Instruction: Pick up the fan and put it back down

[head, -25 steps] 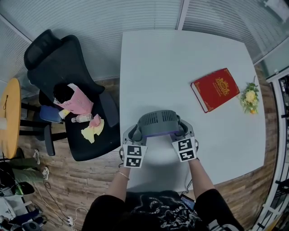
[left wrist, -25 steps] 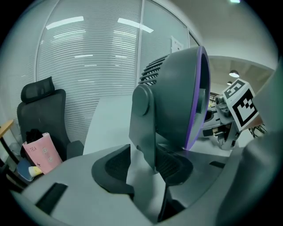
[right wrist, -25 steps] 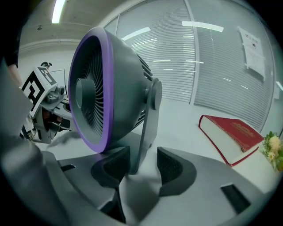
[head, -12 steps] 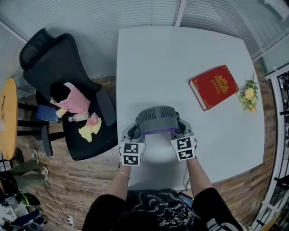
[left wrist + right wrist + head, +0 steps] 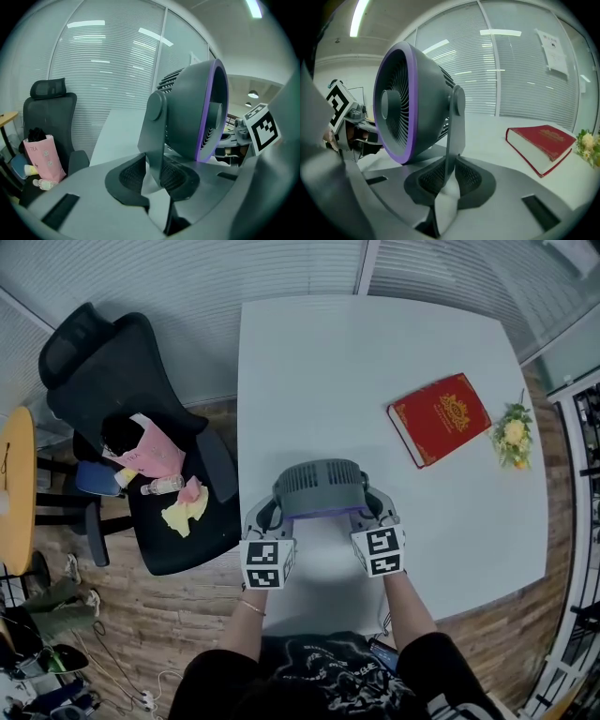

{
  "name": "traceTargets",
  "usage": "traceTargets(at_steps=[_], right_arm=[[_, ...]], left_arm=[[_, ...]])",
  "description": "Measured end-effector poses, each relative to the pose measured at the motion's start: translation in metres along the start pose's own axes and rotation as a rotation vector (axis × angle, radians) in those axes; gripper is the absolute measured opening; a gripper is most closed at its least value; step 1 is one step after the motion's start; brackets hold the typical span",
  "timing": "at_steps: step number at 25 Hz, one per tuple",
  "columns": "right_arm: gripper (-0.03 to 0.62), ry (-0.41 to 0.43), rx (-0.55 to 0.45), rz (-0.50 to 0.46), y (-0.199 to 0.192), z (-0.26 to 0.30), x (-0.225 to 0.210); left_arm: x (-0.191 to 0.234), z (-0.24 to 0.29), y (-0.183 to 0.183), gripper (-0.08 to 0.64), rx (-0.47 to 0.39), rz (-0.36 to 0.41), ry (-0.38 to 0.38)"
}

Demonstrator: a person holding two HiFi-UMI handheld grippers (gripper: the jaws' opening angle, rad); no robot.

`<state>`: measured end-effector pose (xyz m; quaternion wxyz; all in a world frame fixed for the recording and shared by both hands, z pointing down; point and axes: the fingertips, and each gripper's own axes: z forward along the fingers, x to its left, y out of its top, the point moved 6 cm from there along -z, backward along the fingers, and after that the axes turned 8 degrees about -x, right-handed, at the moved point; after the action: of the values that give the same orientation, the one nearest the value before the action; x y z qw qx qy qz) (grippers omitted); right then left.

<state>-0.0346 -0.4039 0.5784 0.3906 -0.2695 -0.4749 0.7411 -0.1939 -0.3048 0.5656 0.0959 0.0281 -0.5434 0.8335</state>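
Head view: left gripper [image 5: 271,515] and right gripper [image 5: 374,506] jaws, wider before, now tight on the fan [image 5: 319,486].

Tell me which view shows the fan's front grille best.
The right gripper view: the fan is angled toward it, so the purple-rimmed grille and hub show plainly. The left gripper view shows only the rear housing and the rim nearly side-on. The head view sees the grey back from above.

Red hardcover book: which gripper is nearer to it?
Right. Both jaws have just been closing on the grey, purple-rimmed fan's bracket: the right gripper on the side toward the red book, the left gripper on the far side.
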Motion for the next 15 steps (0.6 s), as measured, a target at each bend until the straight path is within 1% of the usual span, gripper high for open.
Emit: traceTargets(at_steps=[6,11,15], right_arm=[[0.064,0.011,-0.051,-0.026,0.024,-0.014,0.007],[0.066,-0.010,-0.085,-0.039,0.041,-0.043,0.013],[0.064,-0.004,-0.081,-0.052,0.050,-0.068,0.020]], left_arm=[[-0.003,-0.016,0.024,0.081,-0.064,0.052,0.001],[-0.020,-0.042,0.041,0.081,-0.102,0.074,-0.001],[-0.032,-0.066,0.048,0.082,-0.116,0.079,0.003]])
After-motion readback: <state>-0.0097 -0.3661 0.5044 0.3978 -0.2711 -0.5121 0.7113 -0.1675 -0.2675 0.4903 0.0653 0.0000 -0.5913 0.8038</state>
